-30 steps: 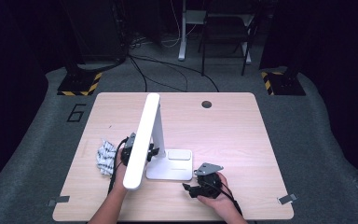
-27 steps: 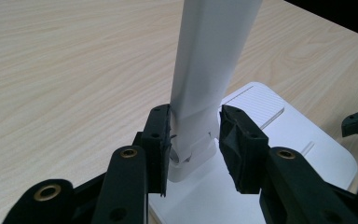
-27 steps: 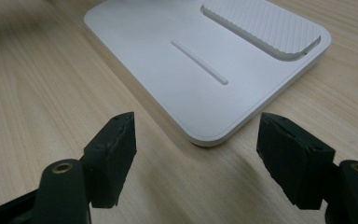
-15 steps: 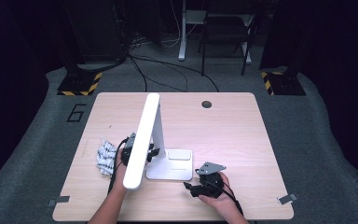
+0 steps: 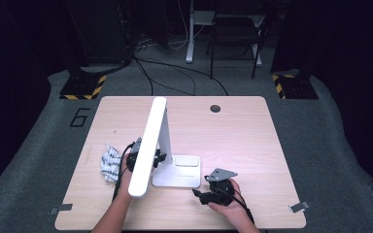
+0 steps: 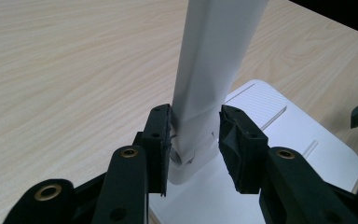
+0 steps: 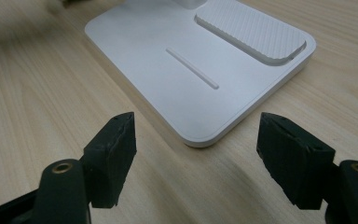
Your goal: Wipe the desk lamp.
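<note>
High view, floor numeral (reads "6"), white lamp

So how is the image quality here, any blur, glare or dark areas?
High view: the table is evenly lit, the room behind falls into near black. Left gripper view: the white lamp arm is sharp, no glare, and the left gripper jaws are crisp. Right gripper view: the lamp base is sharp, the top left corner smears into blur; the right gripper casts soft shadows.
</note>
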The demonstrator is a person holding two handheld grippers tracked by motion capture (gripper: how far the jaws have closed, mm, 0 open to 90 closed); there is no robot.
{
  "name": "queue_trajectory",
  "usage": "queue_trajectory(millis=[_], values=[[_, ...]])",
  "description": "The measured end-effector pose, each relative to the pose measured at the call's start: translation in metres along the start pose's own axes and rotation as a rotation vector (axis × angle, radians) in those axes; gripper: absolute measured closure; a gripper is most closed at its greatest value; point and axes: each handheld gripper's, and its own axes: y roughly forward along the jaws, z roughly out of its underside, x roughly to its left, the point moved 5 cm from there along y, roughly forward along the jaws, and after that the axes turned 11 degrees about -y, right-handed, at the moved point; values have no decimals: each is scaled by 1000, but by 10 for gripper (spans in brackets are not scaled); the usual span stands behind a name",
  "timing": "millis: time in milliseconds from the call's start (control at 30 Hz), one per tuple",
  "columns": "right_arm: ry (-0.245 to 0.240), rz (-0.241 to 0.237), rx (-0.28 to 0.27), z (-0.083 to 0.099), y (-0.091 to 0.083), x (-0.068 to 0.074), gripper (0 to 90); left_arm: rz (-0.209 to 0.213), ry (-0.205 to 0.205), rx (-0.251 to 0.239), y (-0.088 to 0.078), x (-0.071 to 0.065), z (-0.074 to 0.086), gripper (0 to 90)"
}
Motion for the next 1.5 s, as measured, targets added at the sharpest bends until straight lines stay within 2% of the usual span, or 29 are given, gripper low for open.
queue_trajectory(millis=[133,167,300,333,400,433,467,500,600,733,967,1167,1367,1400,1433,1500], values=[[5,1,2,0,0,0,280,-15,11,-4,-1,-2,3,638],[0,2,0,0,0,-1,281,-9,17,5,-5,-2,3,624],[4,-1,-2,1,-2,-1,280,-16,21,-13,-17,-3,5,562],[7,7,-6,2,-5,-3,280,-18,14,-11,-25,-5,8,544],[13,13,-14,2,-8,-4,280,-22,26,-12,-35,-7,11,523],[13,13,-14,2,-8,-4,280,-22,26,-12,-35,-7,11,514],[22,24,-19,3,-13,-6,281,-24,16,-33,-44,-10,14,500],[22,24,-19,3,-13,-6,281,-24,16,-33,-44,-10,14,484],[28,39,-34,5,-21,-13,281,-29,-3,-64,-61,-12,20,439],[47,58,-49,6,-25,-19,281,-43,-1,-66,-73,-11,27,425],[55,76,-55,10,-27,-28,281,-60,-11,-79,-82,-7,32,376],[53,80,-48,12,-27,-29,281,-88,-2,-57,-86,-8,39,328],[63,91,-39,14,-25,-29,282,-90,15,-28,-89,-9,49,332],[56,91,-45,14,-25,-29,283,-91,8,-30,-90,-10,49,333],[45,95,-47,14,-24,-30,283,-88,17,-26,-91,-9,50,334],[52,97,-40,14,-24,-29,283,-88,14,-26,-92,-9,51,340]])
